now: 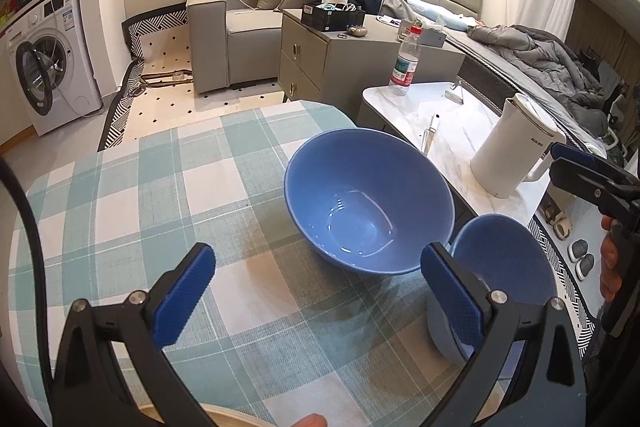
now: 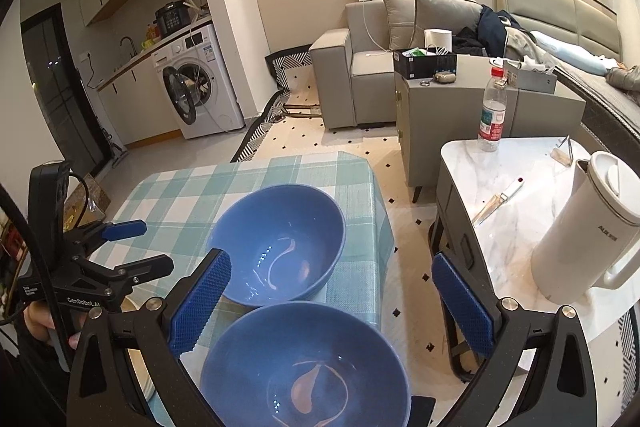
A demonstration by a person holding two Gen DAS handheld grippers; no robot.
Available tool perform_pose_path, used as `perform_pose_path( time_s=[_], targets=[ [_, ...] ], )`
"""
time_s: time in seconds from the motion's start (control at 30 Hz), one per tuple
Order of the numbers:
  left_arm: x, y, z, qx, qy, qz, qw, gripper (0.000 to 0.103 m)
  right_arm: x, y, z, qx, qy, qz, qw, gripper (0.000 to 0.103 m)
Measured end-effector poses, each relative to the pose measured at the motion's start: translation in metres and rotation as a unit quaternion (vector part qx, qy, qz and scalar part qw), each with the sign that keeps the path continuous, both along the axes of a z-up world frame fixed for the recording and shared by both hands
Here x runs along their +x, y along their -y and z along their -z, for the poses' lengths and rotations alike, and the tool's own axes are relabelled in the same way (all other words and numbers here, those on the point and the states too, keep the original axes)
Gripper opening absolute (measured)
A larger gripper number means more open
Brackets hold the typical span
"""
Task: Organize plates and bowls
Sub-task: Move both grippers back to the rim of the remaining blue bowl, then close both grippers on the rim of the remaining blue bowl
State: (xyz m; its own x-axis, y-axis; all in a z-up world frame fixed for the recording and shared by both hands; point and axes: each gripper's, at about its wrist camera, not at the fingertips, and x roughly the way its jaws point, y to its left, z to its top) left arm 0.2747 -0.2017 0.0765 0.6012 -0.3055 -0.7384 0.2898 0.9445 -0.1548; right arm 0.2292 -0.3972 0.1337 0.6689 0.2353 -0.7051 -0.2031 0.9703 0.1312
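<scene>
The left part of the checked tablecloth is being left bare and passable, while its right edge is being blocked by two blue bowls, with a white kettle standing on the marble table beyond.

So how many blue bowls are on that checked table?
2. The far bowl sits on the checked tablecloth toward its far right corner. The near bowl is by the table's right edge, between the right gripper fingers. Others may lie out of view.
</scene>
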Motion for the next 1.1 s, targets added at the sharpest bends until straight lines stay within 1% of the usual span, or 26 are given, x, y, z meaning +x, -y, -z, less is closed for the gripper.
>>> perform_pose_path(
  time_s=[0.57, 0.97, 1.1],
  targets=[
    [0.03, -0.005, 0.02, -0.006, -0.025, -0.015, 0.9996, 0.103, 0.05, -0.016, 0.04, -0.017, -0.058, -0.028, 0.998, 0.102],
    [0.043, -0.003, 0.034, -0.003, -0.041, -0.017, 0.999, 0.102, 0.073, -0.02, 0.067, -0.024, -0.097, -0.043, 0.994, 0.102],
    [0.047, 0.001, 0.037, -0.011, -0.051, -0.009, 0.9986, 0.101, 0.077, -0.021, 0.071, -0.026, -0.105, -0.045, 0.993, 0.1]
  ],
)
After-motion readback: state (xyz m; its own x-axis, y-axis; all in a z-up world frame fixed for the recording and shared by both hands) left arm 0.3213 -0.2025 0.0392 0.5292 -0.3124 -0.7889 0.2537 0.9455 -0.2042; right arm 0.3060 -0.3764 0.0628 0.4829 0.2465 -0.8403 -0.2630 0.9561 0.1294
